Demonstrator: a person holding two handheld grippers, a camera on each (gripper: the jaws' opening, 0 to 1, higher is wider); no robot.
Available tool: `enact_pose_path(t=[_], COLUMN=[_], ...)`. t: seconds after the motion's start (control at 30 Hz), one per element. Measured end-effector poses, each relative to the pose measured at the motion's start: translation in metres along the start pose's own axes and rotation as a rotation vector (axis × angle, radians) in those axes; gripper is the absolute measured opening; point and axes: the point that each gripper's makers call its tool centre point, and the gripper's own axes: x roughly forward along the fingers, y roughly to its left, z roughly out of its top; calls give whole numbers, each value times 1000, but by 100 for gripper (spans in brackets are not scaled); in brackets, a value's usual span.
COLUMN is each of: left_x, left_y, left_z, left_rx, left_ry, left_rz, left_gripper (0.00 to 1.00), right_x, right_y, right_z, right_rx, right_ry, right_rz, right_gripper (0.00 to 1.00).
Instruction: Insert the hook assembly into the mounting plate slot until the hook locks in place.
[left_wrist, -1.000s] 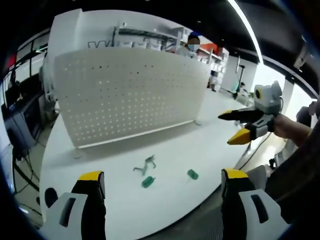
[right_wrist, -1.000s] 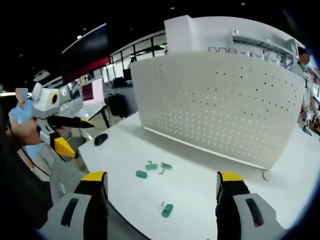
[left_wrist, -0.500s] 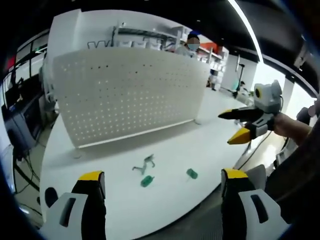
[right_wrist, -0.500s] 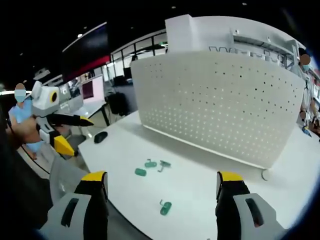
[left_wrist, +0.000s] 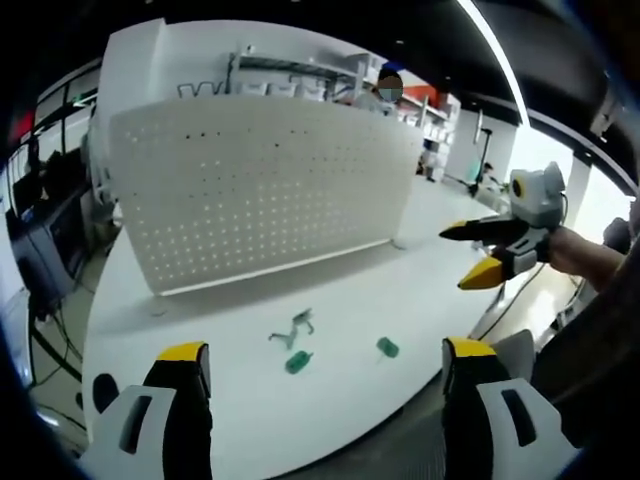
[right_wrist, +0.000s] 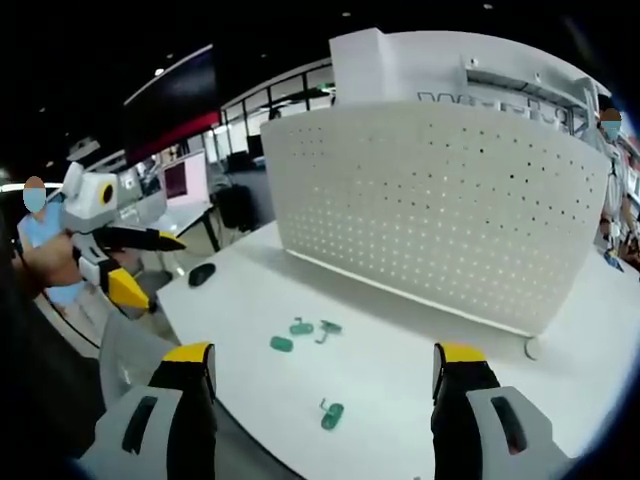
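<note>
Left gripper view: left gripper (left_wrist: 318, 375) at bottom edge, jaws spread wide, nothing between them. White table (left_wrist: 200, 330) across centre; upright pegboard (left_wrist: 260, 190) in upper centre, standing on table. Small hook parts in lower centre, apart from pegboard: metal hook (left_wrist: 294, 328), green piece (left_wrist: 297, 363) just below it, second green piece (left_wrist: 387, 347) to the right. Right gripper (left_wrist: 480, 252) at right edge, held in a hand, off the table edge, jaws parted and empty.

Right gripper view: right gripper (right_wrist: 325, 375) at bottom, jaws wide apart, empty. Pegboard (right_wrist: 440, 200) in upper right. Hook parts in lower centre on table (right_wrist: 420, 350): two green pieces (right_wrist: 282, 344) (right_wrist: 301, 327) beside hook (right_wrist: 327, 328), another green piece (right_wrist: 331, 415) nearer bottom. Dark mouse (right_wrist: 201, 275) at left table edge. Left gripper (right_wrist: 135, 265) at left, jaws parted, empty.
</note>
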Motion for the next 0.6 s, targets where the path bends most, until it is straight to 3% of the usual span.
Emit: enact_pose_path(t=[0.6], left_x=[3], left_y=[-1], left_z=[-4], left_rx=[-4], left_ry=[6], left_rz=[-7], left_gripper=[98], right_x=[4], right_y=[-3], right_z=[-15], right_rx=[12], right_ry=[31], right_rz=[-3], right_gripper=[89])
